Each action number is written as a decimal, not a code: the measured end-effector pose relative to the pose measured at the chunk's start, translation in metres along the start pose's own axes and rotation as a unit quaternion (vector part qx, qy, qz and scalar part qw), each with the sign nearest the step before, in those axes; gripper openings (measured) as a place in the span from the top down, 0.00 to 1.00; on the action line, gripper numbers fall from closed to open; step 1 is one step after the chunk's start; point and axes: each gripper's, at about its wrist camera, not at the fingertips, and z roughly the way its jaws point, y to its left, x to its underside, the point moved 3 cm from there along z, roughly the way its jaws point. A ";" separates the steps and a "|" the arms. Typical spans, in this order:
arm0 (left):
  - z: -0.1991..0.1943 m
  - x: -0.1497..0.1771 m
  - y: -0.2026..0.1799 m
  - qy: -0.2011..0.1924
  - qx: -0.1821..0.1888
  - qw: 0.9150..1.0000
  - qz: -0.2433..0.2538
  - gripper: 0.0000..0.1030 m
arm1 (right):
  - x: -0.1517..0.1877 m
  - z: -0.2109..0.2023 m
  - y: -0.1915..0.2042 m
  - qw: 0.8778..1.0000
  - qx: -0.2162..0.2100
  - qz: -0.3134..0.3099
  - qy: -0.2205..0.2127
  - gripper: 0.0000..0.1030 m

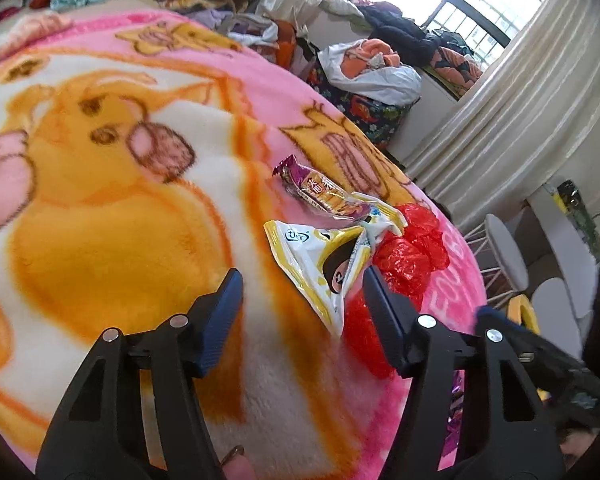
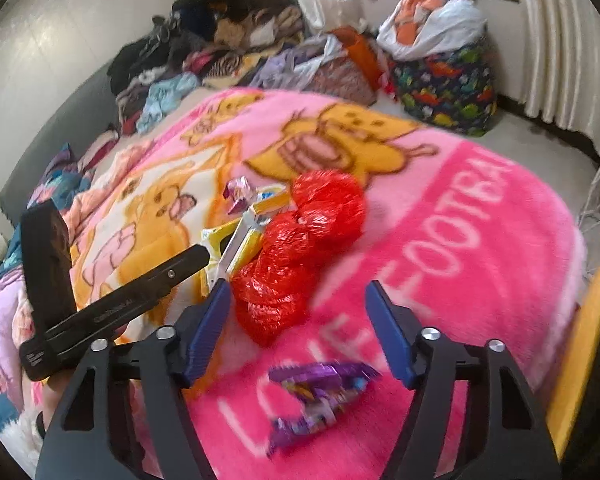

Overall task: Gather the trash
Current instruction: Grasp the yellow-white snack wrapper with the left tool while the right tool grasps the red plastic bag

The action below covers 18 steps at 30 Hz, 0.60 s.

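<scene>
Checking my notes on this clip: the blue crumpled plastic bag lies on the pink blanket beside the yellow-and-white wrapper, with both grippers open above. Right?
Not quite. The crumpled plastic bag is red, not blue; the right wrist view shows it clearly. It does lie on the pink blanket beside the yellow-and-white wrapper, and the left gripper and right gripper are open.

On the blanket, wrappers lie touching the plastic bag.

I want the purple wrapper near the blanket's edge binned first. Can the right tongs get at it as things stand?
Probably yes: the purple wrapper lies flat on the blanket, just below the open right tongs, nothing covering it.
</scene>
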 end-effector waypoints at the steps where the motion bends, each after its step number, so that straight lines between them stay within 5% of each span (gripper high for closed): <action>1: 0.003 -0.001 0.003 0.004 0.005 1.000 -0.008 0.48 | -0.001 0.007 0.001 1.000 0.000 0.001 0.008 0.39; 6: 0.012 -0.005 0.005 0.015 0.013 1.000 -0.013 0.49 | -0.004 0.042 -0.005 0.998 -0.023 0.032 0.048 0.49; 8: 0.016 -0.006 0.005 0.019 0.009 1.000 -0.013 0.52 | -0.002 0.052 -0.010 0.996 -0.040 0.055 0.063 0.68; 9: 0.017 -0.006 0.004 0.019 0.008 1.000 -0.011 0.54 | 0.000 0.054 -0.012 0.995 -0.046 0.065 0.068 0.90; 12: 0.019 -0.006 0.001 0.022 0.002 1.000 -0.004 0.77 | 0.002 0.041 -0.017 0.994 -0.057 0.079 0.051 0.93; 18: 0.011 0.002 -0.010 0.017 0.009 1.000 0.005 0.85 | 0.005 -0.020 -0.020 0.997 -0.035 0.060 -0.033 0.93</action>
